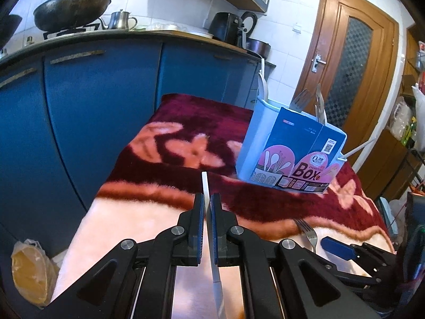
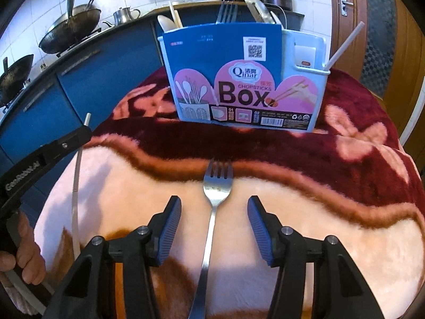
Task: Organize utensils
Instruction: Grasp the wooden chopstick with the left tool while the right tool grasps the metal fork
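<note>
My left gripper (image 1: 207, 199) is shut on a thin white chopstick (image 1: 205, 182) and holds it above the blanket. From the right wrist view the chopstick (image 2: 76, 170) hangs through that gripper at the left. A light blue utensil holder (image 2: 239, 77) with a "Chopsticks Box" label stands upright on the blanket (image 2: 332, 226); it holds forks, a white spoon and chopsticks. It also shows in the left wrist view (image 1: 289, 146). My right gripper (image 2: 214, 207) is open, its fingers on either side of a steel fork (image 2: 216, 183) lying flat, not touching it. The fork shows in the left wrist view (image 1: 308, 234).
The table is covered by a maroon and pink floral blanket (image 1: 186, 138). Blue kitchen cabinets (image 1: 101, 101) with woks and a kettle on top stand behind. A wooden door (image 1: 353, 66) is at the right. A bag with something yellow (image 1: 29, 271) lies at the left below the table edge.
</note>
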